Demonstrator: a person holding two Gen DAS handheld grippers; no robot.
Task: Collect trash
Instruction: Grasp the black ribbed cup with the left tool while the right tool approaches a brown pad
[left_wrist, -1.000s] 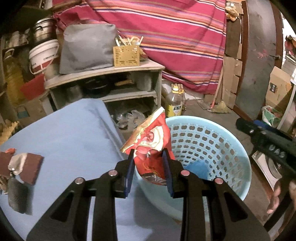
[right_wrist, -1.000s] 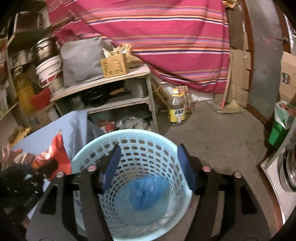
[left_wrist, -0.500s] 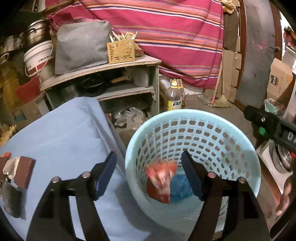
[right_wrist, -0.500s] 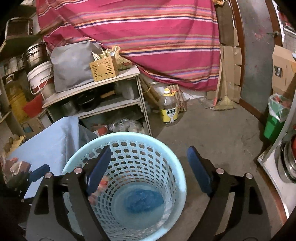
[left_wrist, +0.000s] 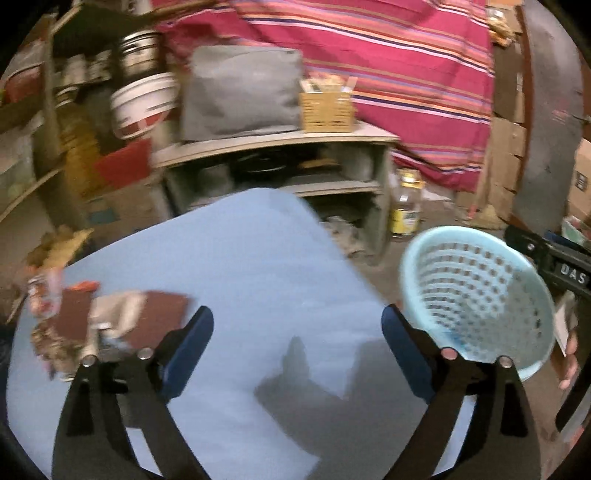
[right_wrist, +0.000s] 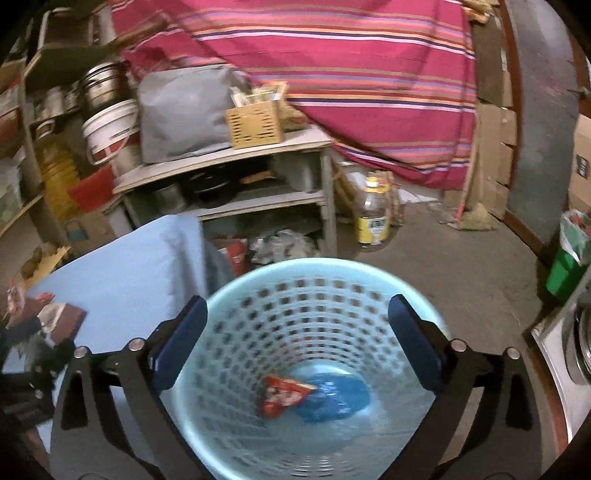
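A light blue perforated basket (right_wrist: 321, 269) stands on the floor beside the blue-covered table (left_wrist: 240, 266). At its bottom lie a red snack wrapper (right_wrist: 282, 395) and a blue plastic wad (right_wrist: 332, 398). My right gripper (right_wrist: 297, 321) hangs above the basket, jaws opening wide, nothing between them. My left gripper (left_wrist: 297, 332) is over the table, jaws opening, also empty; the basket (left_wrist: 476, 291) is to its right. A blurred pile of wrappers and brown scraps (left_wrist: 107, 317) lies at the table's left edge, left of the left gripper. The same pile (right_wrist: 51, 317) shows in the right wrist view.
A grey shelf unit (right_wrist: 236, 155) with a grey bag, a wicker box and a white bucket stands behind the table. An oil bottle (right_wrist: 375, 218) sits on the floor. A green bin (right_wrist: 565, 269) and cardboard boxes are at the right. A striped cloth hangs behind.
My left gripper let go of the red wrapper, which fell into the basket, then swung left over the table. Both grippers' jaws spread wider. The right gripper stayed above the basket.
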